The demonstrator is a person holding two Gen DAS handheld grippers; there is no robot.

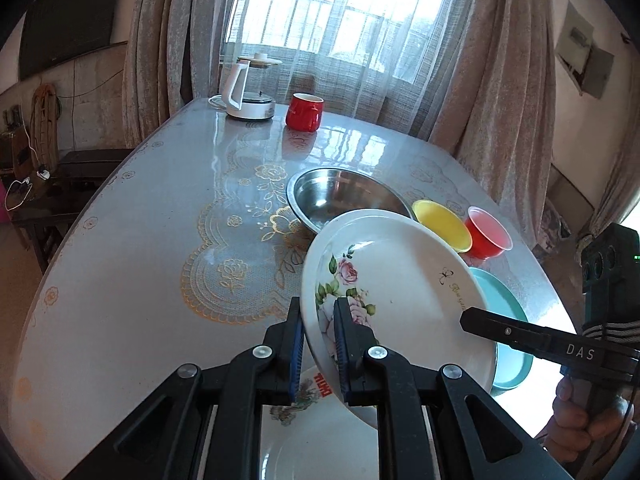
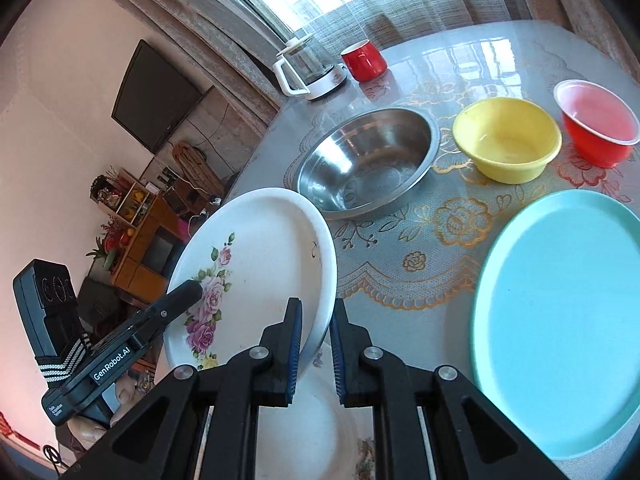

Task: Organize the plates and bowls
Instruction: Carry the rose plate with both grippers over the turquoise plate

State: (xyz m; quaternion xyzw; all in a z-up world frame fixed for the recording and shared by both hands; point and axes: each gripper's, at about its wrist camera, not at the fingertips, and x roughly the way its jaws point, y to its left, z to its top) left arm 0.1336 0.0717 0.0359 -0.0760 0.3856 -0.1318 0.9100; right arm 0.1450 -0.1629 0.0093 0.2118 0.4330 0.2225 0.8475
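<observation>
In the left wrist view the left claw [image 1: 318, 344] pinches the near rim of a white rose-patterned plate [image 1: 400, 284], its blue-padded fingers [image 1: 297, 350] closed on either side of the edge. The plate is tilted, lifted off the bench [image 1: 140, 240]. Beneath it lies another white plate [image 1: 320, 440] with red lettering. Behind the tilted plate sits a steel bowl [image 1: 340, 196], then a yellow bowl [image 1: 442, 224] and a red bowl [image 1: 488, 234] side by side. A teal plate [image 1: 508, 320] shows at the tilted plate's right. The right claw [image 1: 520, 334] reaches in from the right, its tip over the plate's right edge. Far back stand a red cup [image 1: 304, 112] and a white kettle [image 1: 248, 92].
</observation>
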